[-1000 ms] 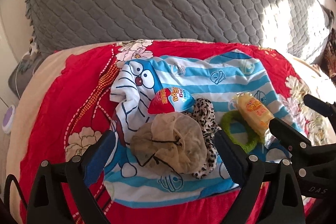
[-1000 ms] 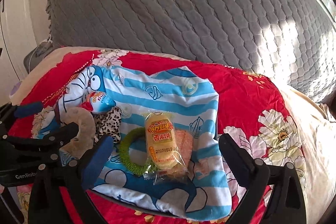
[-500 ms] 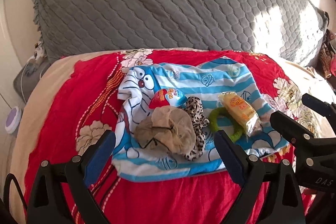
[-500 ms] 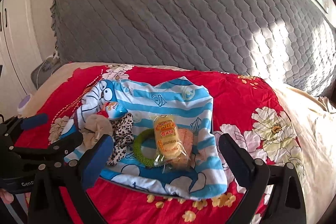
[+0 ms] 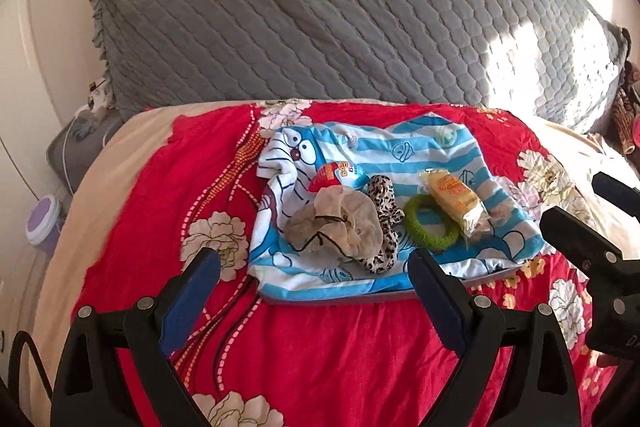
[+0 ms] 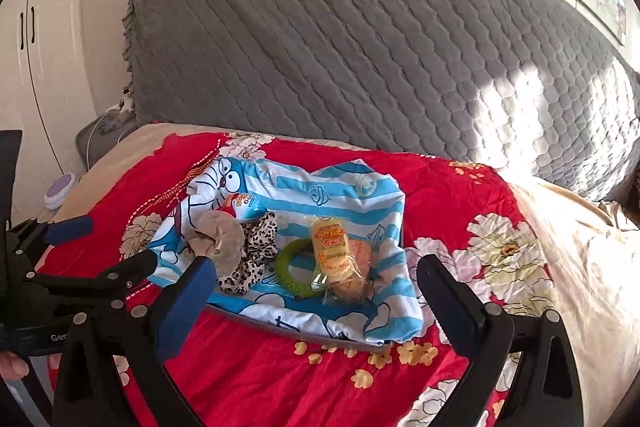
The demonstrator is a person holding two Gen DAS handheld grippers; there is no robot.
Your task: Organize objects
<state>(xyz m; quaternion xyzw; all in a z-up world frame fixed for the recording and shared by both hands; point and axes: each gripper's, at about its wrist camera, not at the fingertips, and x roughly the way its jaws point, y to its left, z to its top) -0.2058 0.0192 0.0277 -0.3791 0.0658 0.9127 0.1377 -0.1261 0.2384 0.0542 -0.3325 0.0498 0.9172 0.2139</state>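
A blue-striped cartoon cloth (image 5: pixel 400 155) (image 6: pixel 320 191) lies on the red floral bedspread (image 5: pixel 168 203). On it sit a beige hair net (image 5: pixel 336 223) (image 6: pixel 220 239), a leopard scrunchie (image 5: pixel 382 215) (image 6: pixel 256 247), a red-and-blue egg-shaped pack (image 5: pixel 338 175) (image 6: pixel 242 209), a green ring (image 5: pixel 430 223) (image 6: pixel 296 267) and a yellow snack pack (image 5: pixel 454 195) (image 6: pixel 332 247). My left gripper (image 5: pixel 316 277) stands open, short of the cloth's near edge. My right gripper (image 6: pixel 316 279) is open too, back from the snack and ring. Nothing is between either pair of fingers.
A grey quilted headboard (image 5: pixel 320 11) (image 6: pixel 360 39) rises behind the bed. A purple-lidded jar (image 5: pixel 42 223) (image 6: pixel 60 189) and grey pad stand off the bed's left side. Beige sheet (image 6: pixel 580 247) covers the right. A hand (image 6: pixel 12 367) holds the left gripper.
Both grippers have pulled back and up from the cloth, so the objects look smaller and farther away. All the objects lie where they were.
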